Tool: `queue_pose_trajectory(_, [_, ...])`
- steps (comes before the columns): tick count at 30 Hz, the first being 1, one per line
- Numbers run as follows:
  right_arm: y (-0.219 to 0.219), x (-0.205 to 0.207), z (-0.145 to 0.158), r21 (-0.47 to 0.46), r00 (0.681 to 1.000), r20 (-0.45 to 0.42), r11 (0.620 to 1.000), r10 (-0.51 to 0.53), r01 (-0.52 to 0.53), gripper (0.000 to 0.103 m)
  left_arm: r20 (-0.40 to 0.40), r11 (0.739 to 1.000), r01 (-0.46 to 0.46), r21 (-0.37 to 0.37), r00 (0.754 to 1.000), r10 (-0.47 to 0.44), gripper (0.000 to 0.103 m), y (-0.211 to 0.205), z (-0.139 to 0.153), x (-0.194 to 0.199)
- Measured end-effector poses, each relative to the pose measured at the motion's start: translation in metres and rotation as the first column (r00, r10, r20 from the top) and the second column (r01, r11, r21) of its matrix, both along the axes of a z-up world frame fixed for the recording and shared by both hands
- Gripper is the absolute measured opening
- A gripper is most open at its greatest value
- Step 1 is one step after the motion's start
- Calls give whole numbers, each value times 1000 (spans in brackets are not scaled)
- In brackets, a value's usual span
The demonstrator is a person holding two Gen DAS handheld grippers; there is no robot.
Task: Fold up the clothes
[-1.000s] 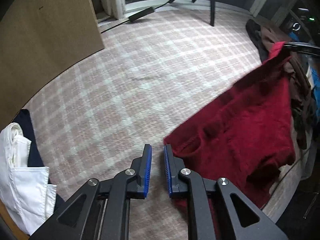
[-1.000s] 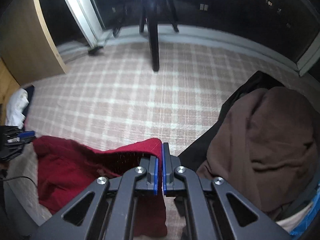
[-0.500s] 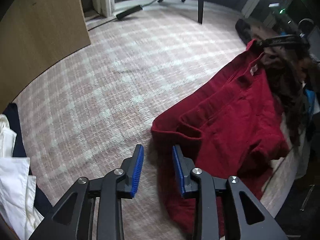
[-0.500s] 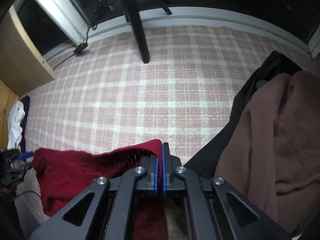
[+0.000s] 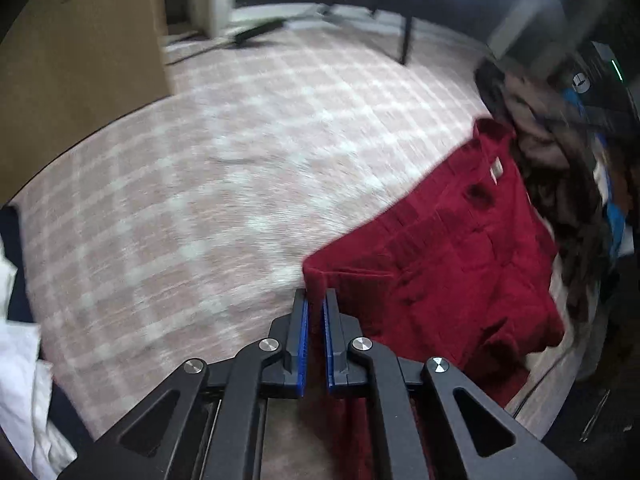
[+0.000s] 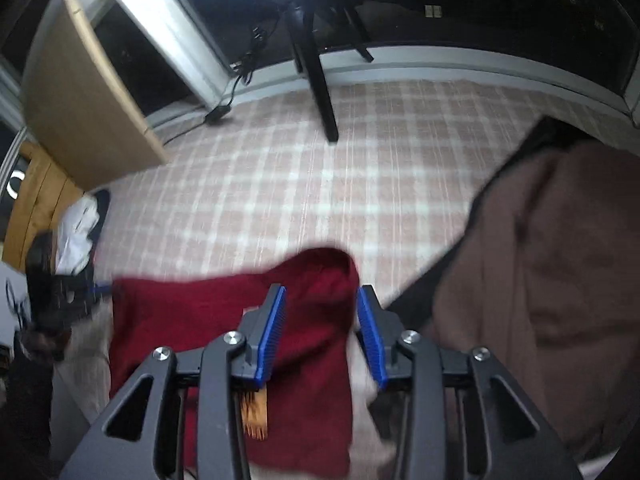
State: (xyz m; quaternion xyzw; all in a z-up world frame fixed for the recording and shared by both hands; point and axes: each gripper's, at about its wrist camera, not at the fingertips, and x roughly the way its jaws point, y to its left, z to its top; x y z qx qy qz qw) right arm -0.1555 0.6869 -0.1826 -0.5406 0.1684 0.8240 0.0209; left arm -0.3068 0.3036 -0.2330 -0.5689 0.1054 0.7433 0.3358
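Left tongs [image 5: 315,312] pinch red garment's [image 5: 452,264] corner; right tongs [image 6: 320,316] opening astride it.

Dark red knit garment [image 5: 452,264], rumpled, spread loosely on pink plaid surface, lower right of left wrist frame; near corner pinched upward. Lower centre-left in right wrist frame [image 6: 200,320], one corner humped up, small white label showing.

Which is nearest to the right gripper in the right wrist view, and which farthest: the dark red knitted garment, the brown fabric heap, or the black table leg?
1. Dark red knitted garment: between the right gripper's opening jaws.
2. Brown fabric heap: at the right.
3. Black table leg: far side, across the checked cloth.
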Motion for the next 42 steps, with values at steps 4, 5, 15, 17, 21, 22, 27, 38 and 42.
queue_pose_trajectory(4, [-33, 30, -33, 79, 988, 135, 993, 76, -87, 37, 4, 999, -44, 22, 999, 44, 6, -18, 8, -2])
queue_pose_trajectory(5, [-40, 36, -44, 92, 981, 170, 990, 91, -107, 37, 2, 999, -45, 19, 999, 45, 6, -19, 8, -4])
queue_pose_trajectory(15, [-66, 52, -68, 145, 962, 233, 973, 141, -178, 2, -28, 1000, -26, 11, 999, 27, 6, -11, 13, -1])
queue_pose_trajectory(17, [-57, 54, -55, 152, 971, 211, 978, 108, -142, 2, -32, 1000, -24, 10, 999, 25, 6, -12, 14, -1])
queue_pose_trajectory(21, [-35, 41, -20, 138, 994, 105, 990, 28, -43, 20, -27, 999, -32, 13, 999, 33, 6, -13, 11, -1])
queue_pose_trajectory(22, [-33, 33, -16, 141, 997, 80, 989, 22, -33, 39, -24, 999, -35, 12, 999, 35, 6, -13, 10, -1])
queue_pose_trajectory(27, [-31, -13, -14, 236, 997, 22, 969, 74, -77, 51, -23, 999, -31, 4, 999, 31, 6, -10, 6, 0])
queue_pose_trajectory(38, [-41, -35, -24, 220, 966, 43, 941, 253, -257, 6, -38, 995, -75, 66, 996, 78, 6, -22, 22, 5])
queue_pose_trajectory(42, [-31, 11, 45, 191, 963, -98, 954, 252, -230, 6, -114, 992, -76, 104, 990, 88, 6, -40, 63, 27])
